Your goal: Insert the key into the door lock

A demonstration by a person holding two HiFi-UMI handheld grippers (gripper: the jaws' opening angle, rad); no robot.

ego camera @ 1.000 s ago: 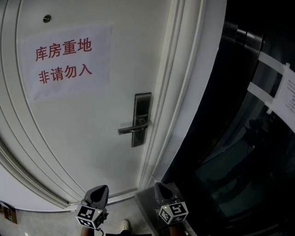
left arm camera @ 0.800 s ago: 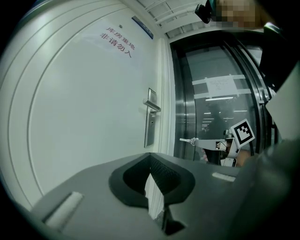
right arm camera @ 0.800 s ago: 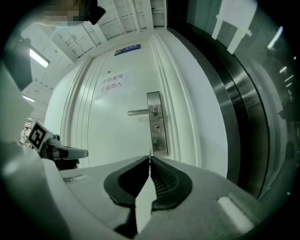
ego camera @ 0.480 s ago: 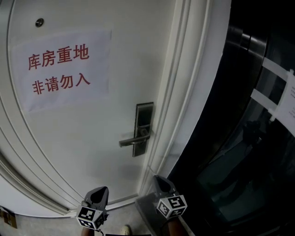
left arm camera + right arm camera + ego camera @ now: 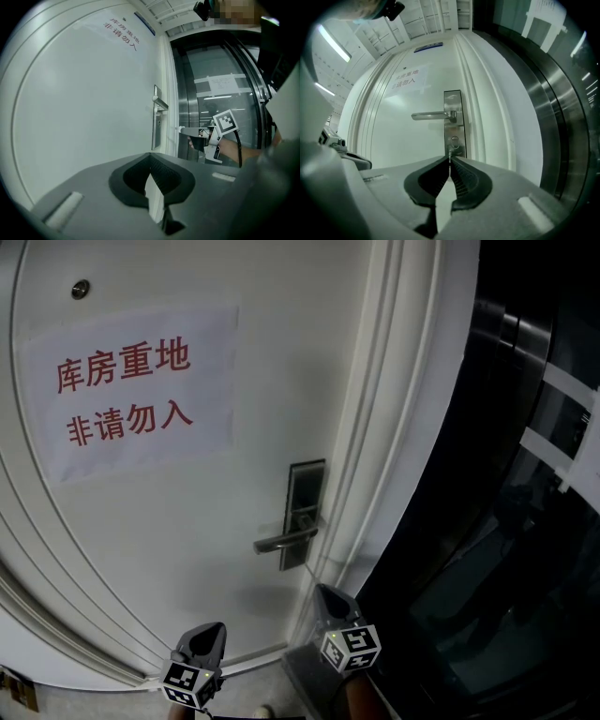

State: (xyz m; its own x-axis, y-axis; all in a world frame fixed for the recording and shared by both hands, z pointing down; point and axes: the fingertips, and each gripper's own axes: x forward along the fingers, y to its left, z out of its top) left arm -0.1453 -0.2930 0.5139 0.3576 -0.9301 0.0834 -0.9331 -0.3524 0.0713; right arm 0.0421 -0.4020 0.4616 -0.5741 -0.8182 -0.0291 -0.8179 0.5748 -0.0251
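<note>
Right gripper (image 5: 323,592) risen nearer lock plate (image 5: 307,488), clamping key (image 5: 449,153); gap remains.

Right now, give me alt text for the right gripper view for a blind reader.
The right gripper, jaws shut on a thin key, points it toward the keyhole in a steel lock plate, below the lever handle of a white door.

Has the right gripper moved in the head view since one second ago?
Yes. The right gripper, shut on the key, has come closer to the door handle: the gap between them in the head view is smaller.
</note>
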